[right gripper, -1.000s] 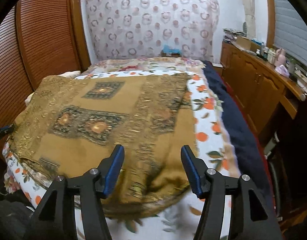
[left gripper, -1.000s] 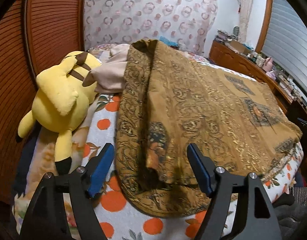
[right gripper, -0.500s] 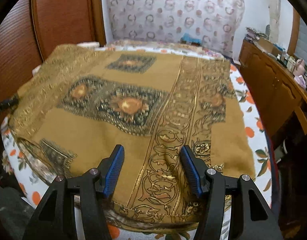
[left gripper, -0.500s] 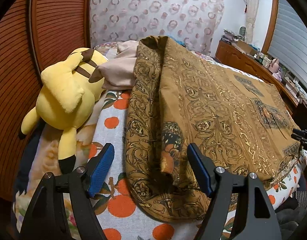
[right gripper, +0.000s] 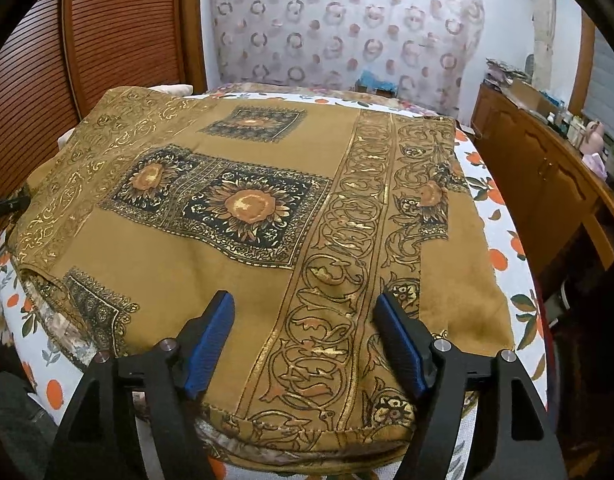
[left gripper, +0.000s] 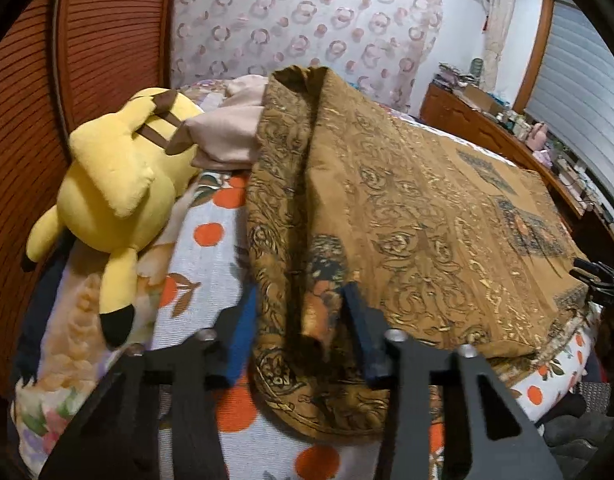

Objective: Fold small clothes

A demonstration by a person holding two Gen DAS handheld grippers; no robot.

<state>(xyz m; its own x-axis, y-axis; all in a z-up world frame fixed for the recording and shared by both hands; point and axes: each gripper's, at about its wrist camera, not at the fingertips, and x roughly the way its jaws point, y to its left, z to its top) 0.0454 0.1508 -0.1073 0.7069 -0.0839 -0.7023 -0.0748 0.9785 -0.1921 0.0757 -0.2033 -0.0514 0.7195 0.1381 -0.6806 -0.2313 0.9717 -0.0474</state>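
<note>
A mustard-brown cloth [left gripper: 407, 208] with gold scrolls and sunflower panels lies spread over the bed. In the left wrist view my left gripper [left gripper: 301, 326] has its blue pads on both sides of a raised fold at the cloth's near left edge, jaws narrowed around it. In the right wrist view the cloth [right gripper: 267, 208] fills the bed and my right gripper [right gripper: 307, 340] is open, its pads straddling the patterned border band at the near edge, low over the fabric.
A yellow plush toy [left gripper: 111, 196] and a beige garment [left gripper: 227, 132] lie on the orange-print bedsheet [left gripper: 211, 248] left of the cloth. A wooden cabinet [right gripper: 547, 184] runs along the right side. A slatted wooden door [right gripper: 119, 40] stands at the left.
My left gripper has moved forward and narrowed its jaws around the cloth's fold. My right gripper has moved forward and lower over the cloth's near edge, staying open.
</note>
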